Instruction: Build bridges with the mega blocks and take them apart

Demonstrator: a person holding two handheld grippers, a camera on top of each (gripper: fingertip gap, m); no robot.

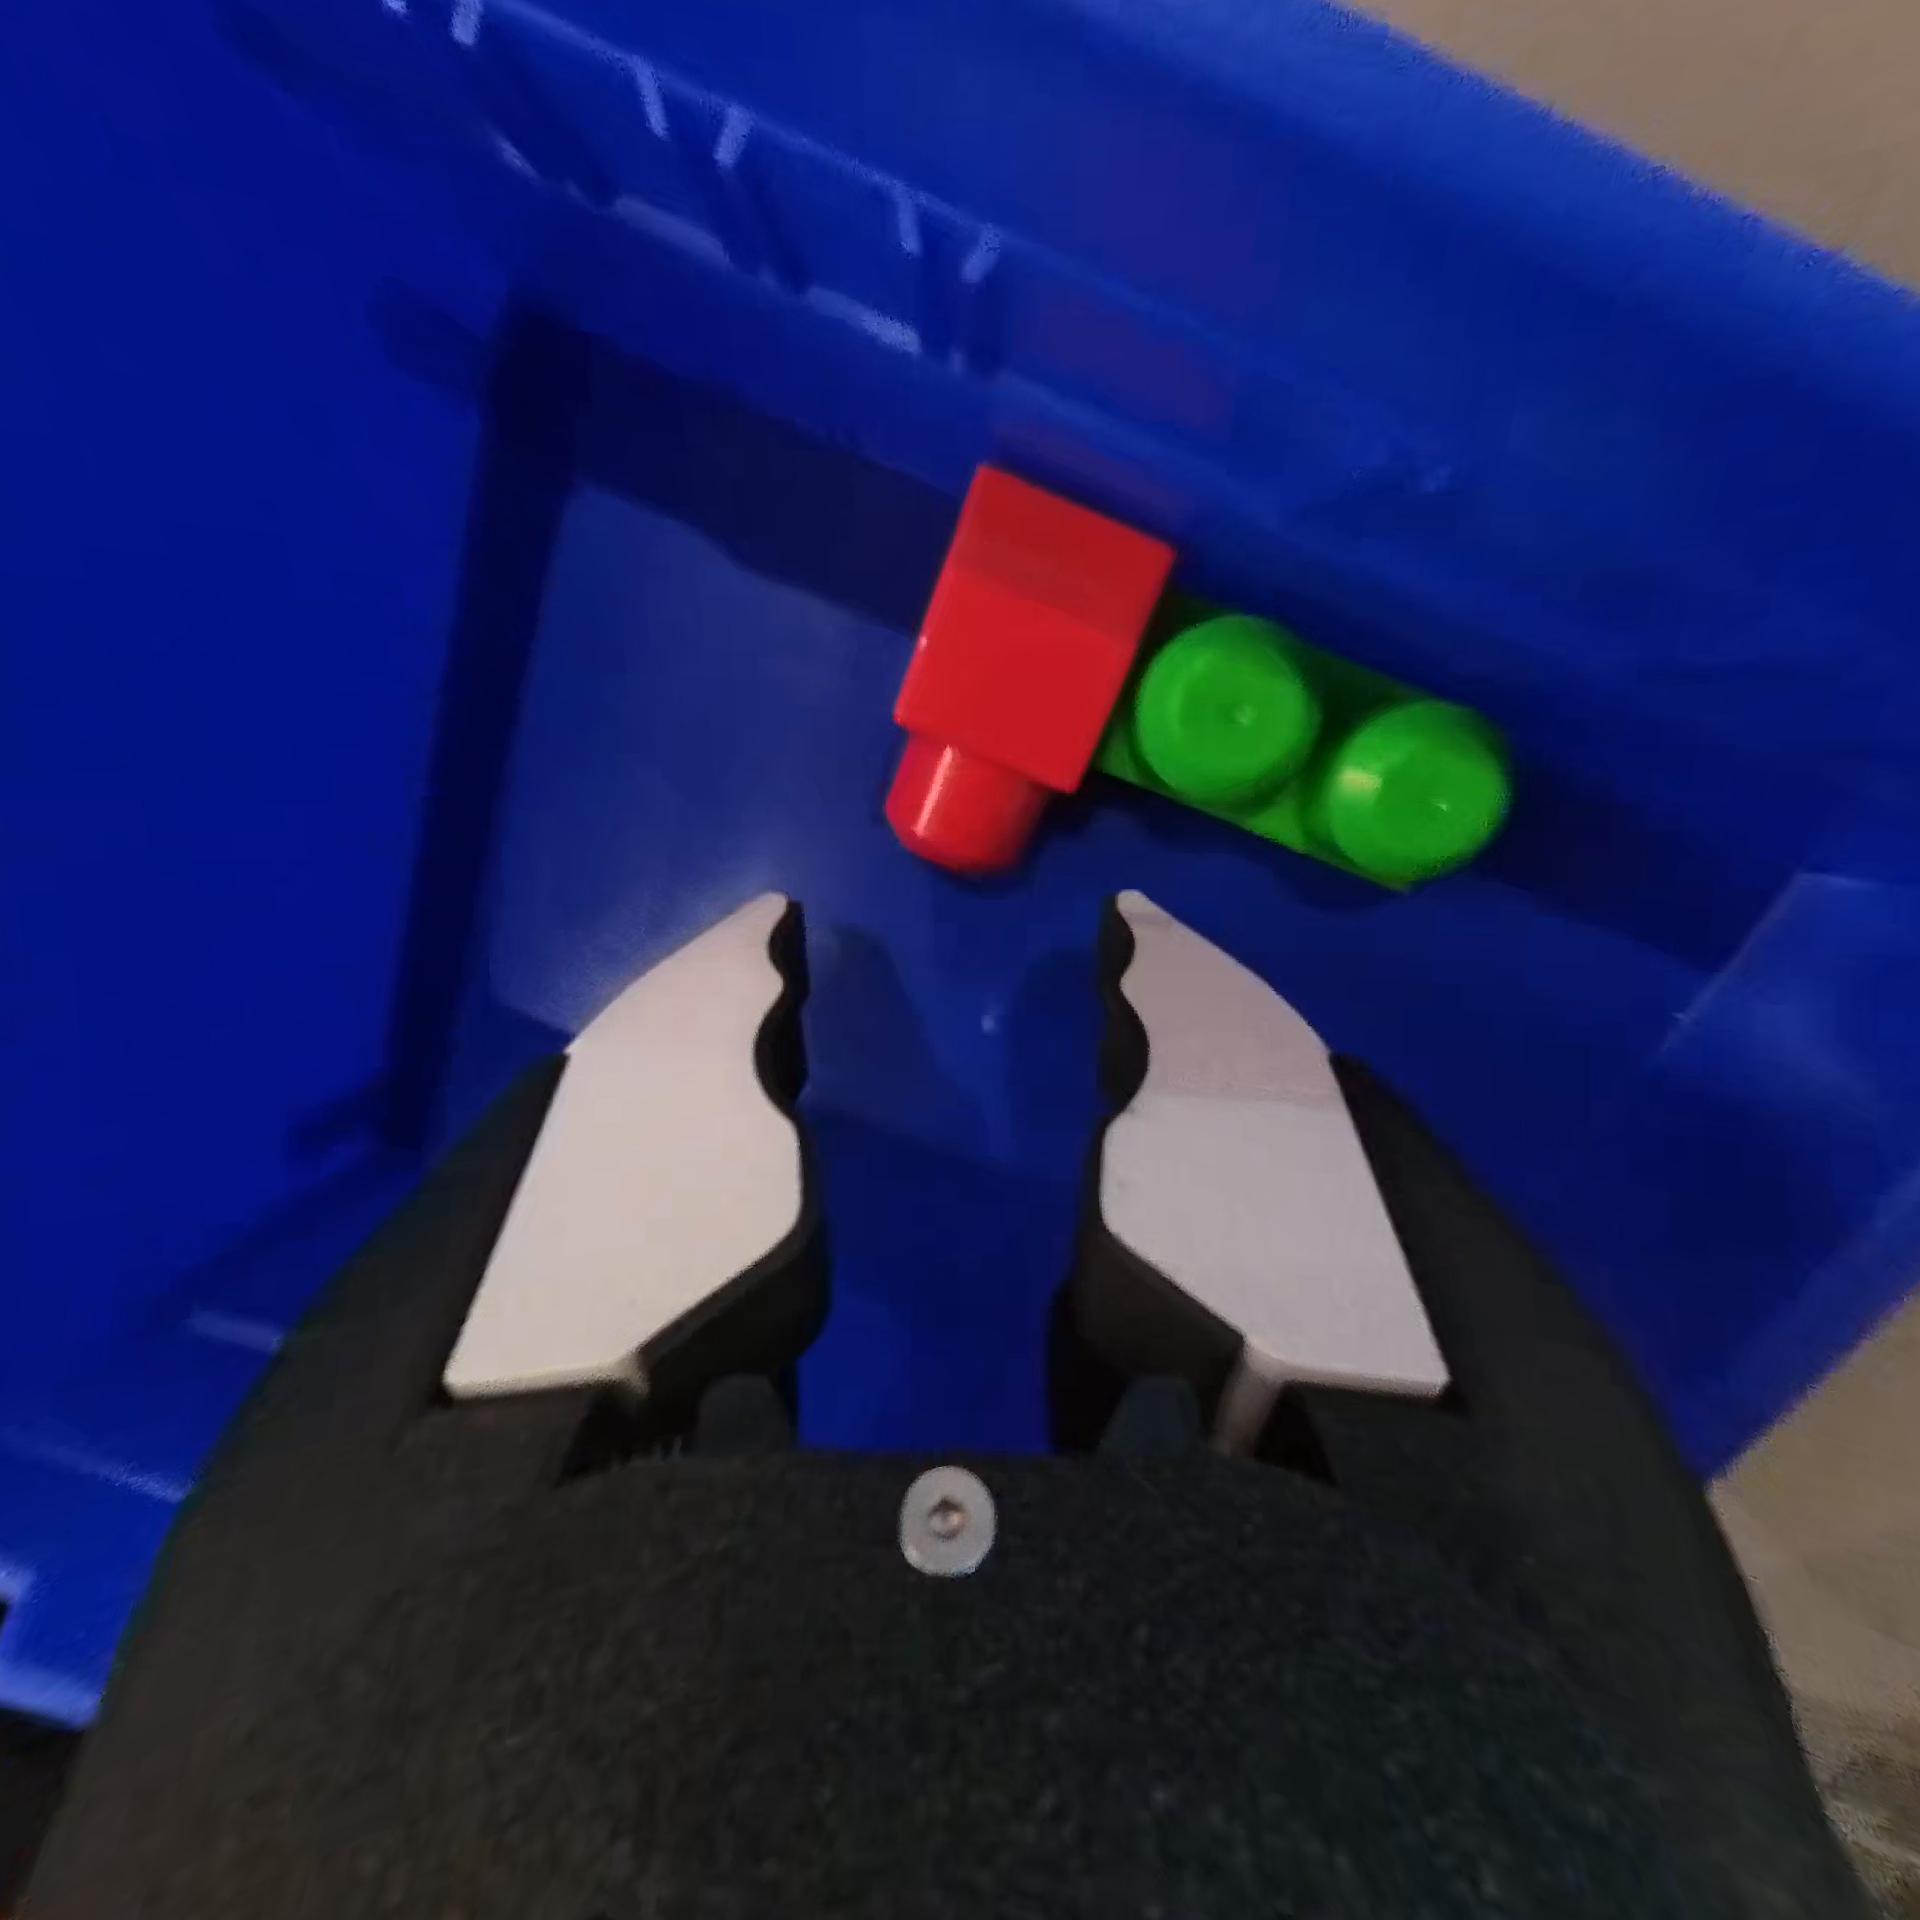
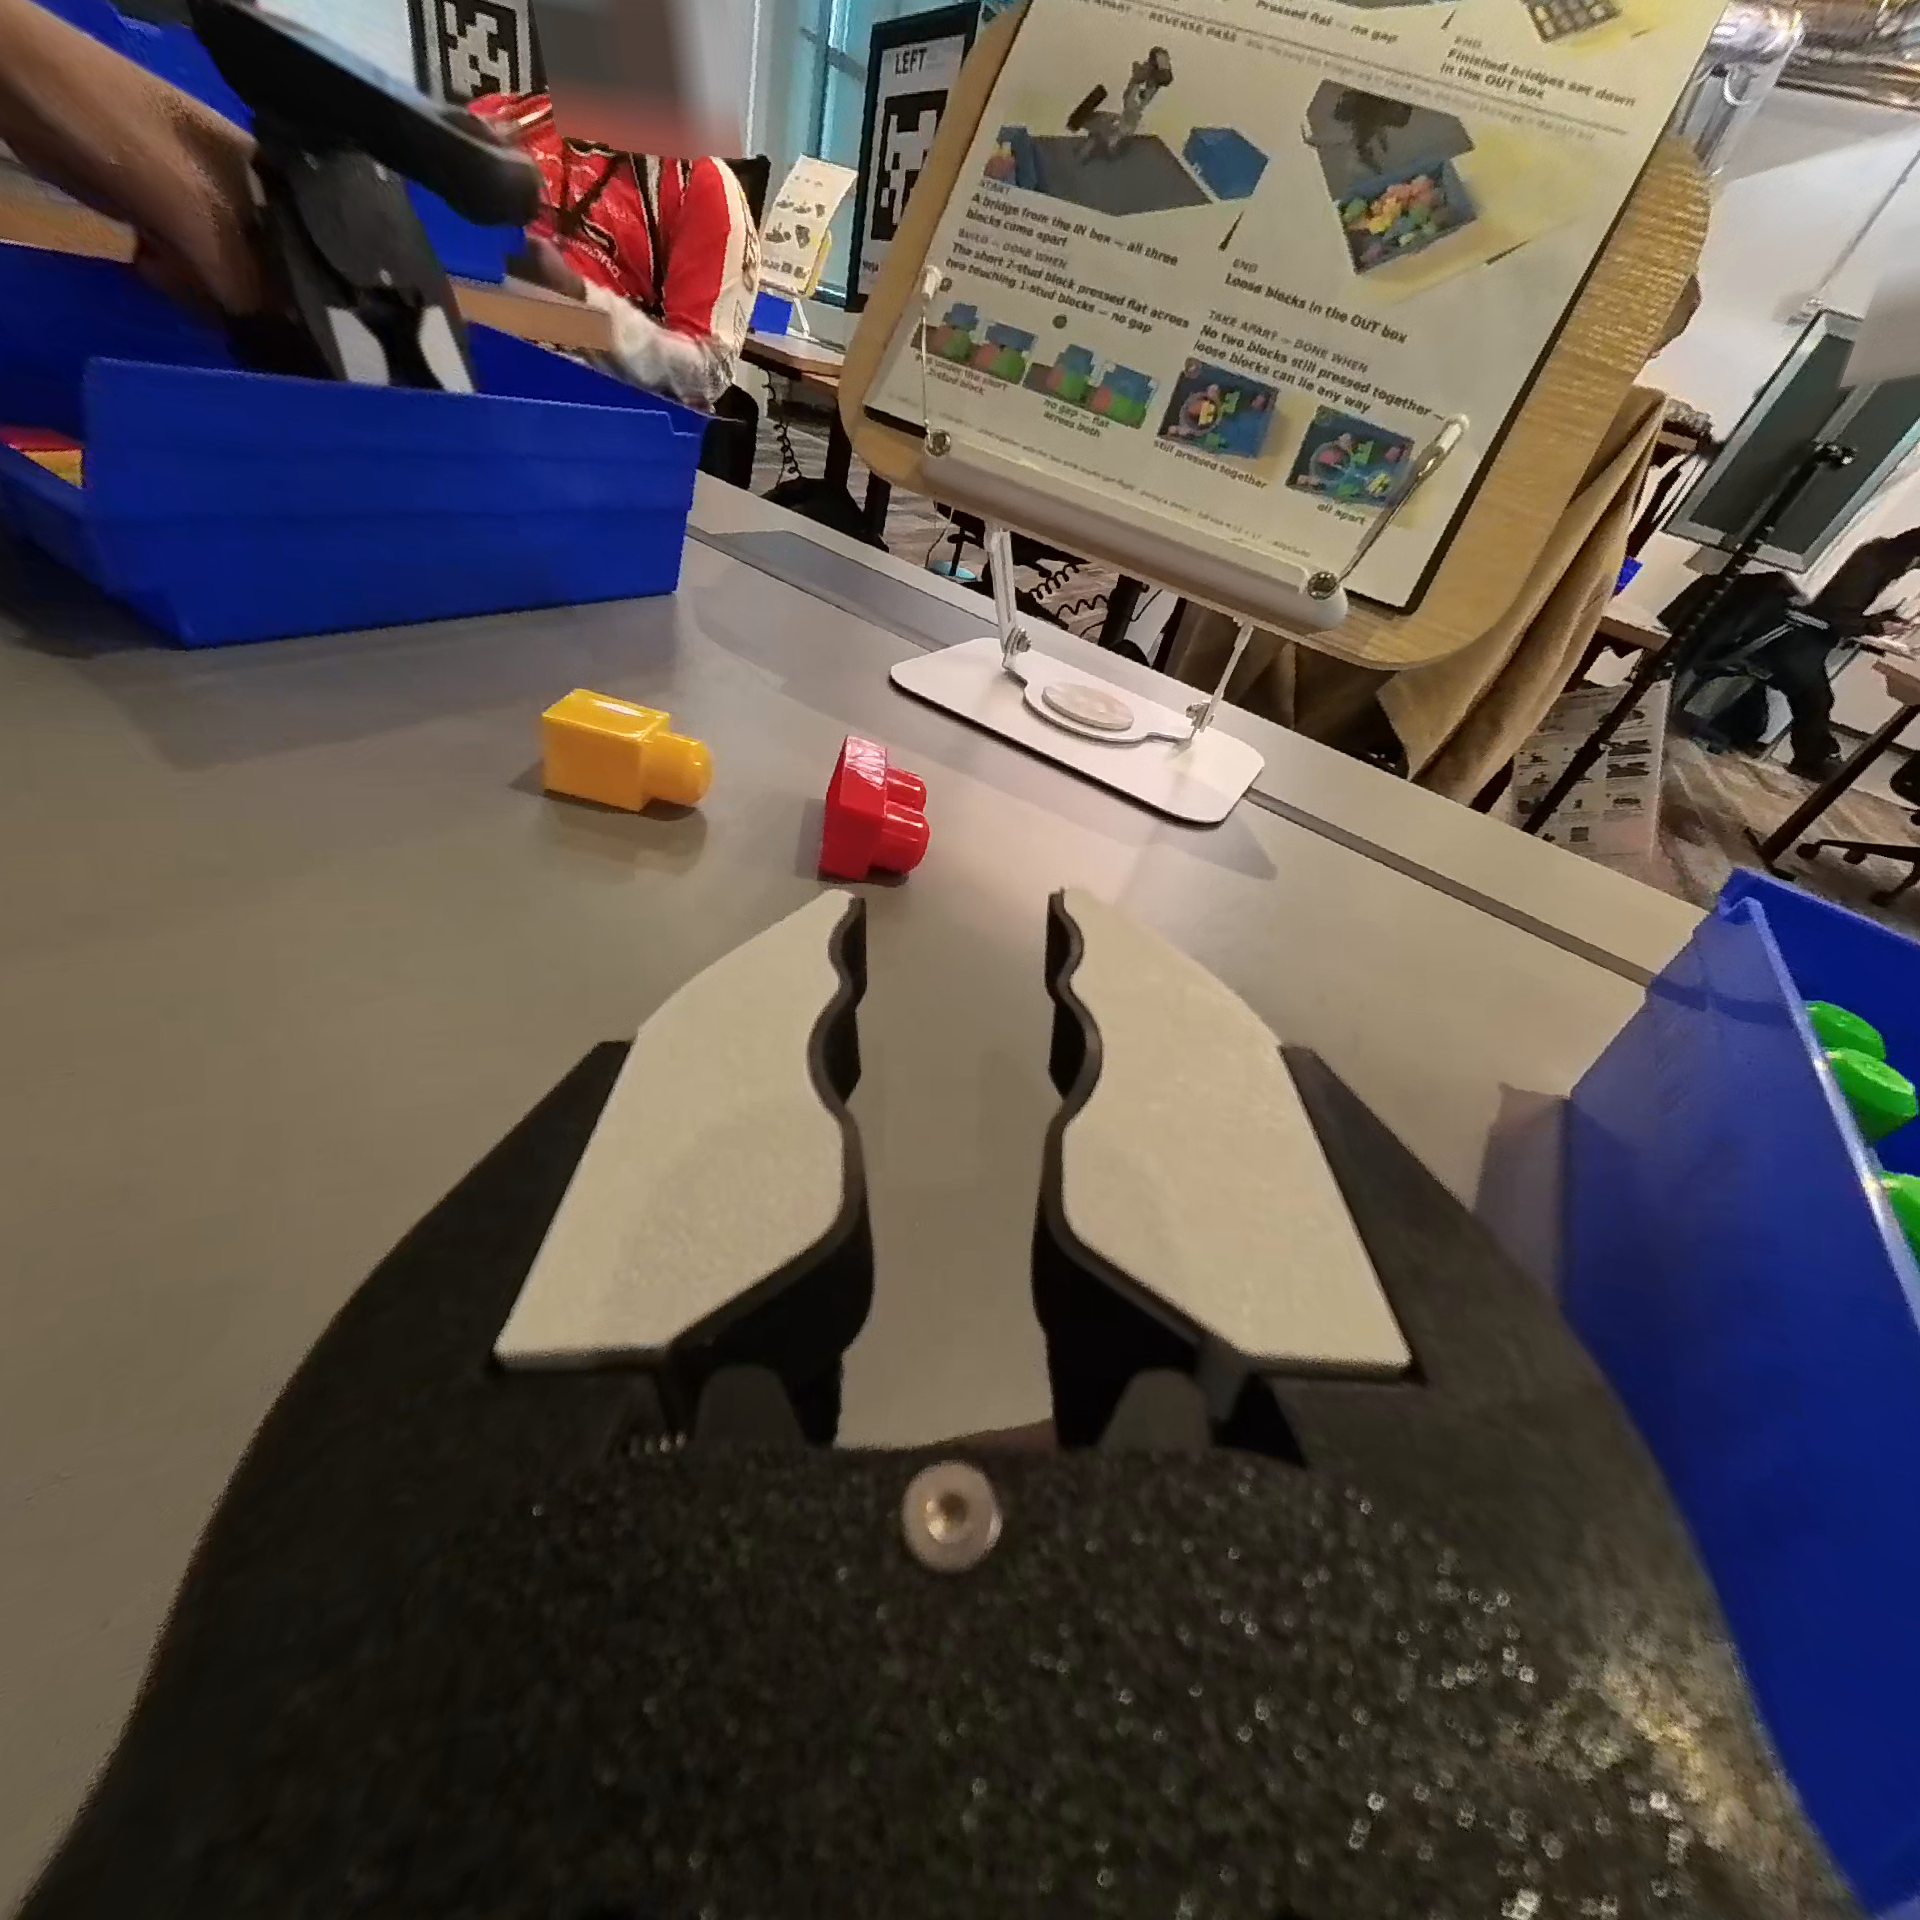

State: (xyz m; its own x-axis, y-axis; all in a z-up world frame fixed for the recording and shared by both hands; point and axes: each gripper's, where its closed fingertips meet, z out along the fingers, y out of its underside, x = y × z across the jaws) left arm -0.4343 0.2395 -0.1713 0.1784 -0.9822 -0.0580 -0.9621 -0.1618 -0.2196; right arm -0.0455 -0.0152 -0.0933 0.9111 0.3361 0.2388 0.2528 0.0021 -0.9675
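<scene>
Jaws of the left gripper [image 1: 951,904] stand apart with nothing between them, inside a blue bin [image 1: 312,623] and pointing down at its floor. Just ahead of the tips lies a red one-stud block [image 1: 1023,644] on its side, its stud turned toward the jaws. A green two-stud block [image 1: 1309,743] touches its right flank and stands with studs up, against the far wall of the bin. The picture is somewhat blurred, so I cannot tell if the two blocks are pressed together or only lie side by side.

Jaws of the right gripper [image 2: 954,904] are also parted and hold nothing, low over the grey table [image 2: 260,1039]. Close ahead of the left tip a red two-stud block [image 2: 871,810] lies on its side, and a yellow one-stud block [image 2: 618,758] lies on its side a little further left. Beyond them stands another blue bin [image 2: 395,499], where the other gripper reaches in. A second blue bin [image 2: 1704,1299] at the right edge holds green pieces. An instruction board on a stand [image 2: 1247,260] is behind.

These blocks look like hollow hard plastic: light, stiff, not fragile, but smooth, so they may slip or rotate. I would judge the flat opposite walls of the body as the best place to grip, not the round stud
</scene>
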